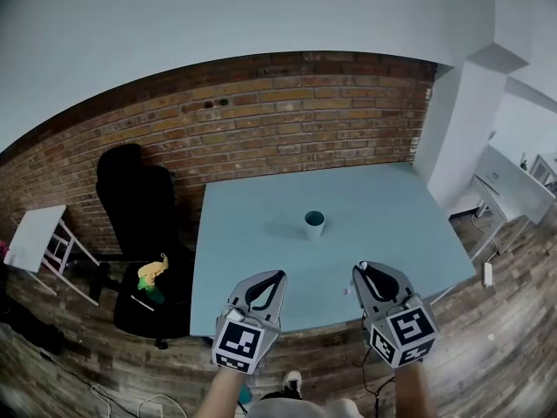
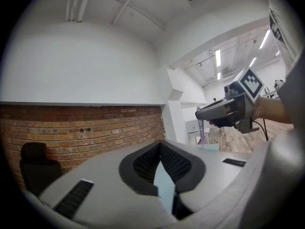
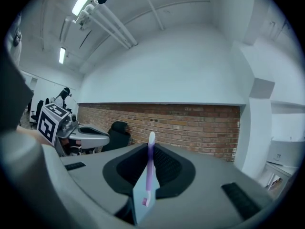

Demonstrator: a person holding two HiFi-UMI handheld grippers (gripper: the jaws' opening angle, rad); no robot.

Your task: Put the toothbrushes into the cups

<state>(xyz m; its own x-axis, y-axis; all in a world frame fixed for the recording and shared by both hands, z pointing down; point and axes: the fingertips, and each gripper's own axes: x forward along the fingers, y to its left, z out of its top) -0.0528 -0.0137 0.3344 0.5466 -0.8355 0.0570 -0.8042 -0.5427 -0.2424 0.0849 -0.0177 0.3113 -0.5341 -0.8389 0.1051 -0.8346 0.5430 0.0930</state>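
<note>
A teal cup point(image 1: 314, 224) stands upright near the middle of the light blue table point(image 1: 252, 225). Both grippers hover over the table's near edge, short of the cup. My right gripper point(image 1: 361, 269) is shut on a purple toothbrush point(image 3: 149, 171), which stands upright between the pads with its white head on top. In the left gripper view the same toothbrush point(image 2: 204, 133) hangs below the right gripper point(image 2: 202, 114). My left gripper point(image 1: 278, 274) has its fingertips together, and nothing shows between them in its own view point(image 2: 160, 144). No other toothbrush or cup is visible.
A black chair point(image 1: 137, 200) stands at the table's left side by the brick wall point(image 1: 287, 120). A dark seat there carries a yellow-green item point(image 1: 152, 273). A white side table point(image 1: 39, 238) is at far left. A white column point(image 1: 461, 129) and white desk point(image 1: 513, 181) are at right.
</note>
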